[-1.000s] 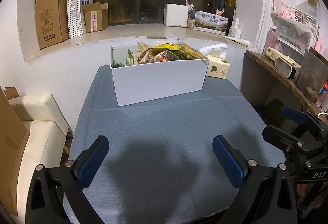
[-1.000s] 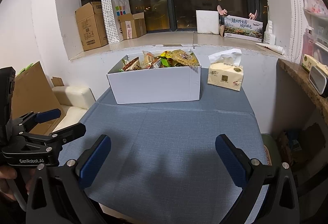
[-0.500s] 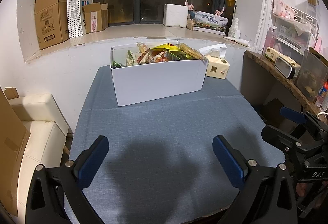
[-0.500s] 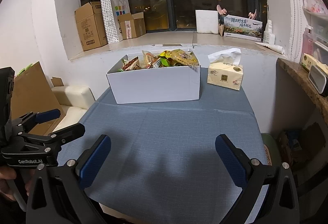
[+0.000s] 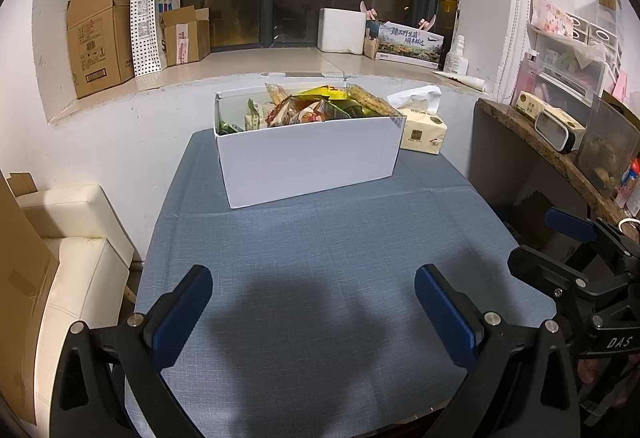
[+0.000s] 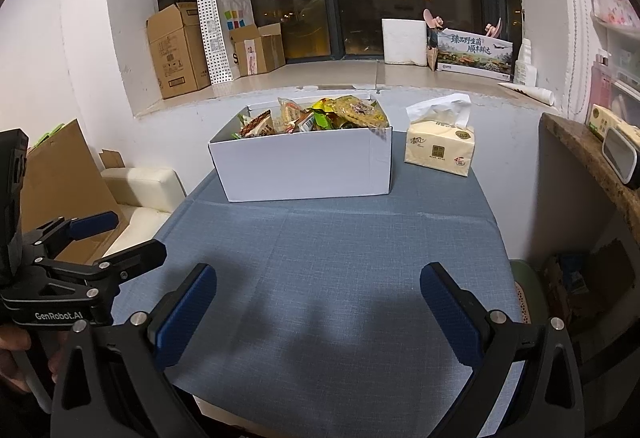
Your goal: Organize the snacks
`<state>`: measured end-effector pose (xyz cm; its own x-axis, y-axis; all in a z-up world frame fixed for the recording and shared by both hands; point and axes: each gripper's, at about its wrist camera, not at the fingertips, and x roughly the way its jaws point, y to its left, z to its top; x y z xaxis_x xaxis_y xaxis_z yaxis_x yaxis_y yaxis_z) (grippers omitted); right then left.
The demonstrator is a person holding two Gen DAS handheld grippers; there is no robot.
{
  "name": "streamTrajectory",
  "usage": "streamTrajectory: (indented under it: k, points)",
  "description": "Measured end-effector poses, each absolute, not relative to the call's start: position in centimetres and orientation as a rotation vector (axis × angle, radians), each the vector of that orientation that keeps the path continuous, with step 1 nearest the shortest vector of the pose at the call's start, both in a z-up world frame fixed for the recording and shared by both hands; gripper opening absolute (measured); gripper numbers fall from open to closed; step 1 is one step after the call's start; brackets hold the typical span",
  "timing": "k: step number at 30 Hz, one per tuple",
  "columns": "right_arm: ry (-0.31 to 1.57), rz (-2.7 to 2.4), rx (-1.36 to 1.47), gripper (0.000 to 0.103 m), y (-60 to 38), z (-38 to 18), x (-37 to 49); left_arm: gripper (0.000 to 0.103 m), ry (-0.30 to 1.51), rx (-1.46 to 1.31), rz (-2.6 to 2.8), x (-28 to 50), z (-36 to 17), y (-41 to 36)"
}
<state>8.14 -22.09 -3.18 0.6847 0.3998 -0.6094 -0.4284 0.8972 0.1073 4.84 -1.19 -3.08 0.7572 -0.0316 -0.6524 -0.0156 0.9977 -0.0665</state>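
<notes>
Nothing moved: both tongs, left (image 5: 313, 301) and right (image 6: 318, 302), gape apart before one snack box (image 5: 310, 155)

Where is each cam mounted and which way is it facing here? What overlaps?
Left wrist: sits on the left claw, looking forward across the blue tablecloth at the white snack box; own open fingers frame the bottom, right claw shows at right.
Right wrist: sits on the right claw, facing the same box from further right; own open fingers below, left claw at left.
Shared: box, tissue pack, tablecloth, window sill.
</notes>
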Motion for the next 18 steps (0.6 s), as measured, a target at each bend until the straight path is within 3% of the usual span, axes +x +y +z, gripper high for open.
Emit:
streamTrajectory:
  k: [18]
  points:
    - [0.673,0.466,-0.045,0.103,-21.87,-3.24,8.09,0.103,0.712,-0.068,-0.006,4.84,-3.1,-1.21]
